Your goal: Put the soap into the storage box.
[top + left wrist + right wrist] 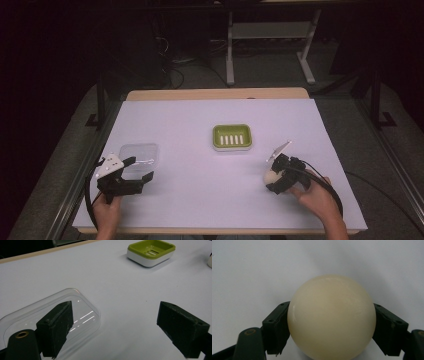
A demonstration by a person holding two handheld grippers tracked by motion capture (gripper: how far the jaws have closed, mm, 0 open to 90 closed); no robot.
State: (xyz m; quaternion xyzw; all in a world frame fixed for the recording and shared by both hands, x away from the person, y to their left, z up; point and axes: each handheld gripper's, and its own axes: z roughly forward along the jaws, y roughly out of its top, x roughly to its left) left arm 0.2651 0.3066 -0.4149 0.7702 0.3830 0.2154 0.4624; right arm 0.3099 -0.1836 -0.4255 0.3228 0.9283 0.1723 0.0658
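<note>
A round cream-coloured soap (332,315) sits between the two black jaws of my right gripper (331,325), which is shut on it; in the high view the soap (273,175) is low over the white table at the right, held by my right gripper (278,176). A green soap dish (232,136) with a white base stands at the table's middle, and the soap dish (151,251) is far ahead in the left gripper view. A clear plastic lid (140,158) lies at the left. My left gripper (134,172) is open, one jaw over the clear lid (50,317).
The white table cover (200,200) ends at a wooden edge (215,93) at the back. Metal frame legs (230,50) stand on the floor beyond. Cables trail from both grippers near the front corners.
</note>
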